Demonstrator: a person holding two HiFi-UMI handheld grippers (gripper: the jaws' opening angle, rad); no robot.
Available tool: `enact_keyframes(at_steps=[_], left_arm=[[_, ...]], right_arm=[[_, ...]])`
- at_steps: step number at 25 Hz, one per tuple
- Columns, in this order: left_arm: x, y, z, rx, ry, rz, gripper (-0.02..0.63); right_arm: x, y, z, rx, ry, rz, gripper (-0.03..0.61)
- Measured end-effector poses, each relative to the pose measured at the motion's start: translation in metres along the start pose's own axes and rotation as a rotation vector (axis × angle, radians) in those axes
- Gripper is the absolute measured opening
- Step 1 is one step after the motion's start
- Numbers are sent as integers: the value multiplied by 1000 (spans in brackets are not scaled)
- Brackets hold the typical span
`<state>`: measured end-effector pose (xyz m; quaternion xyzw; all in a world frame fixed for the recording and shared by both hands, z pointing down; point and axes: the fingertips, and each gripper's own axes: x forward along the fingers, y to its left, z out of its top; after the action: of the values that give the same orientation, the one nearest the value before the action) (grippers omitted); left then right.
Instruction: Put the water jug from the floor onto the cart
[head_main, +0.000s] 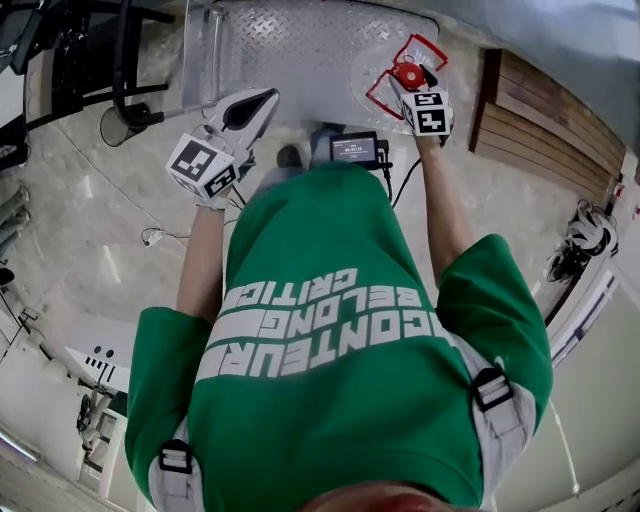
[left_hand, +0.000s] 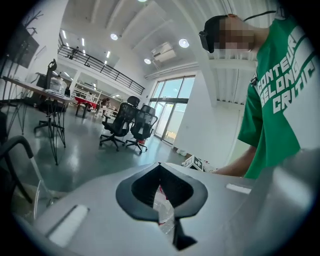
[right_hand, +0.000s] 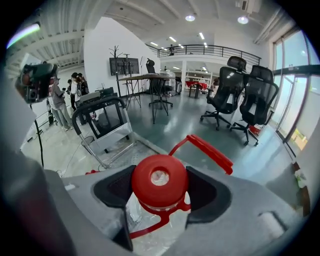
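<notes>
The water jug (head_main: 372, 78) is clear plastic with a red cap (right_hand: 159, 184) and a raised red handle (right_hand: 209, 151). It is over the right end of the cart's ribbed metal deck (head_main: 300, 45); whether it rests on the deck I cannot tell. My right gripper (head_main: 407, 78) points steeply down, its dark pads shut on either side of the red cap (head_main: 407, 73). My left gripper (head_main: 262, 100) hovers at the deck's front left, apart from the jug, jaws together and holding nothing. In the left gripper view its tips (left_hand: 160, 166) meet, with clear plastic showing through the gap below.
The cart's black push handle (right_hand: 97, 106) rises at the deck's left end. Office chairs (right_hand: 235, 92) and tables (right_hand: 145, 80) stand on the grey floor beyond. People stand at the left (right_hand: 56, 100). A wooden panel (head_main: 550, 120) lies right of the cart, a black chair base (head_main: 130, 95) left.
</notes>
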<state>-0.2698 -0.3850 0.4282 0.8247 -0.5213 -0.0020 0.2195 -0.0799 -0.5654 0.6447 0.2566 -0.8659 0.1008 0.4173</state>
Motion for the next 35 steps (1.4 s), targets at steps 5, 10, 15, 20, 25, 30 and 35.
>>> enact_keyframes(at_steps=[5,10,15,20,25,30,35], left_arm=[[11,10,-4,-34,5,54,12],[11,27,-7,-69,-1,116,12],[4,46,-9,-103,-6,193,12],[-7,52,-13,-134,-11,266,12],[-14,54,-18,-160,-14,315,12],[-18,54,-18,-170,-24,334,12],[-13,54,-18,-162,-18,304,12]], right_arm=[[48,0,-10,-50,83,55,298],[100,8,-18,-88,179,114,298],[147,19,-36,-130,335,149,298],[179,34,-38,-216,403,189,298],[206,56,-34,-279,388,261,298],[211,63,-27,-317,398,255,298],[203,62,-46,-326,508,245,299]])
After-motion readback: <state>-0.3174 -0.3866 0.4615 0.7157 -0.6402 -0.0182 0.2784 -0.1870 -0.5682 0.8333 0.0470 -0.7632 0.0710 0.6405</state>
